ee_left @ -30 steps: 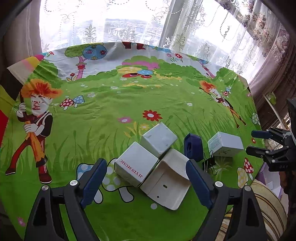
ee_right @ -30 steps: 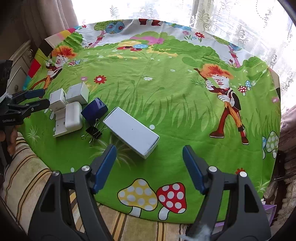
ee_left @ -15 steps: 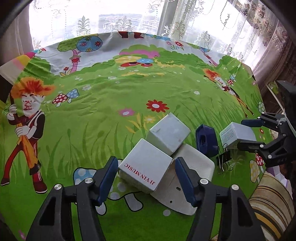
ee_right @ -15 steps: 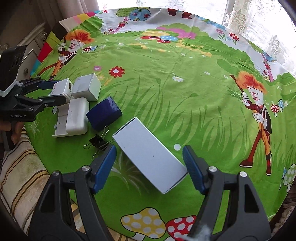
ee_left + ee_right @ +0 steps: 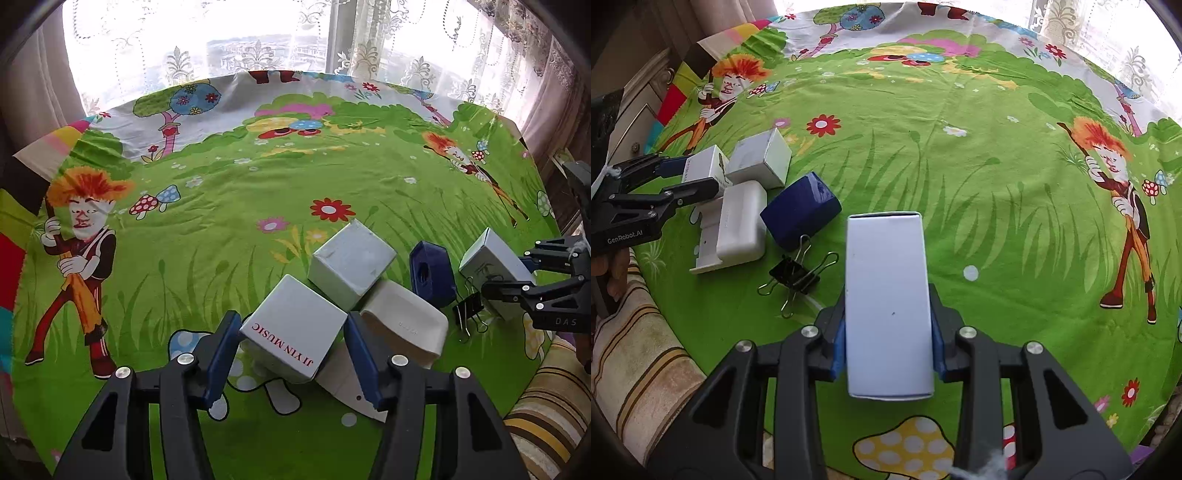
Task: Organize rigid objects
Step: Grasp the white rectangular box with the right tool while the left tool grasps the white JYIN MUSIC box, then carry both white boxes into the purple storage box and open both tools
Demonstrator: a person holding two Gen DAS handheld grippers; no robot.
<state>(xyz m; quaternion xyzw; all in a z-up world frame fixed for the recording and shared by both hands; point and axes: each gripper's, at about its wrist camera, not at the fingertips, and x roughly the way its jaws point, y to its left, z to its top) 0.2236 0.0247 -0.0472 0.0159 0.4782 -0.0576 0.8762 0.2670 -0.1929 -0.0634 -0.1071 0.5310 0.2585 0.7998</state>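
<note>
1. The right gripper (image 5: 888,347), its jaws just closed, clamps the long white box (image 5: 886,295) on the bench (image 5: 997,221).
2. The left gripper (image 5: 291,354), jaws just closing, clasps the lettered white cube (image 5: 291,338).
3. Beyond lie a binder clip (image 5: 794,275) and a blue box (image 5: 801,214).

Left claw (image 5: 291,363) closed on JI YIN MUSIC box (image 5: 293,338) — right claw (image 5: 888,343) closed on long white box (image 5: 888,302)

One camera sits on each tool and looks down along its two fingers, close to the green cartoon cloth (image 5: 207,266). The left one faces the window (image 5: 229,40); the right one looks across from the other side. Both see the blue box (image 5: 430,275) and black clip (image 5: 796,275).
</note>
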